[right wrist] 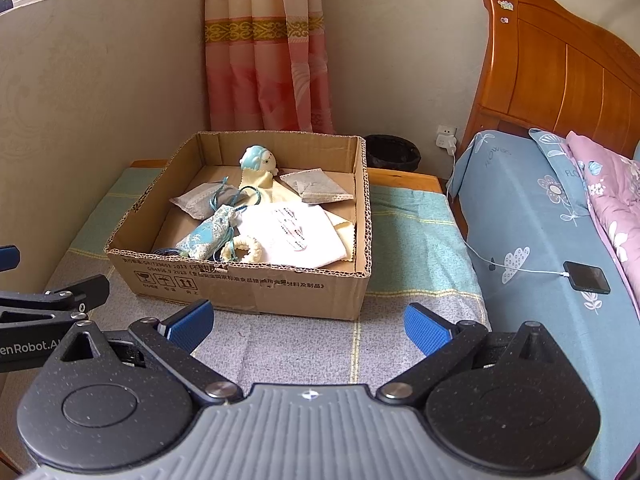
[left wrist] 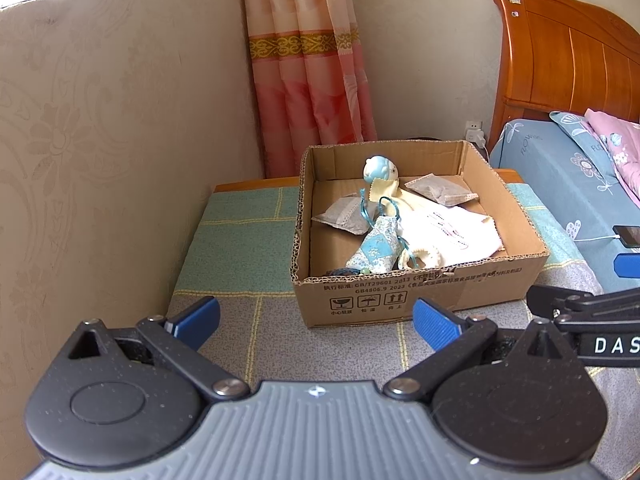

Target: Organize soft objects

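An open cardboard box (left wrist: 420, 294) (right wrist: 248, 292) stands on a low cloth-covered table. Inside it lie a blue-headed soft doll (left wrist: 380, 170) (right wrist: 258, 160), two grey sachets (left wrist: 344, 216) (left wrist: 442, 190) (right wrist: 202, 200) (right wrist: 318, 190), a blue patterned drawstring pouch (left wrist: 376, 250) (right wrist: 210, 234), a white folded cloth (left wrist: 452, 232) (right wrist: 296, 234) and a cream scrunchie (right wrist: 246, 250). My left gripper (left wrist: 316, 322) hangs open in front of the box, holding nothing. My right gripper (right wrist: 308, 326) is likewise open and empty before the box's front wall.
The table cover (left wrist: 240, 232) (right wrist: 416, 240) is green and grey check. A bed with a blue floral sheet (right wrist: 520, 220), a pink quilt (right wrist: 608, 184) and a charging phone (right wrist: 586, 276) lies at the right. Behind are a curtain (left wrist: 308, 80), a wall and a dark bin (right wrist: 394, 152).
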A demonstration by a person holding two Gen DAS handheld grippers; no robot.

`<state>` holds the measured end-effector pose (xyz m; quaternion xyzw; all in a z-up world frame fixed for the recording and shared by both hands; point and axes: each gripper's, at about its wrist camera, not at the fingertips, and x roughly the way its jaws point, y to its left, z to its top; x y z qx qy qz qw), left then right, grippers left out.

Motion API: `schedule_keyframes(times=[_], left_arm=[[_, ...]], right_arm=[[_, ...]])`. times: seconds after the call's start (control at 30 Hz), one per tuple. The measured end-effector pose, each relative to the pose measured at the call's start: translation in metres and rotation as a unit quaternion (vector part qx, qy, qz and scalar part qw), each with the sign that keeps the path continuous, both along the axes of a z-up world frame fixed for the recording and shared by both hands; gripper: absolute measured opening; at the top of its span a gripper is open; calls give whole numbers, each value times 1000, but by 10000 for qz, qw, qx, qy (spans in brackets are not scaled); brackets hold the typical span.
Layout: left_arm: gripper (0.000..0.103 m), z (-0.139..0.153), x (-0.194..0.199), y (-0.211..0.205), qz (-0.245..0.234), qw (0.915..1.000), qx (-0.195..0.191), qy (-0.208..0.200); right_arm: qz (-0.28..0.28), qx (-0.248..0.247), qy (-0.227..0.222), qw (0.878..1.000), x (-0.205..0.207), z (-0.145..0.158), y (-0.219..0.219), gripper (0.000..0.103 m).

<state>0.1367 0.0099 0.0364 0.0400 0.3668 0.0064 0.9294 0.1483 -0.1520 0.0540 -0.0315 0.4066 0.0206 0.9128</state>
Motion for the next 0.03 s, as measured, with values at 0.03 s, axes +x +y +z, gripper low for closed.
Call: schedule_keyframes(times=[0.03], left_arm=[[102, 0, 0, 0, 2, 10000, 1, 1]], right_arm=[[-1, 2, -1, 10000, 0, 0, 0, 103]])
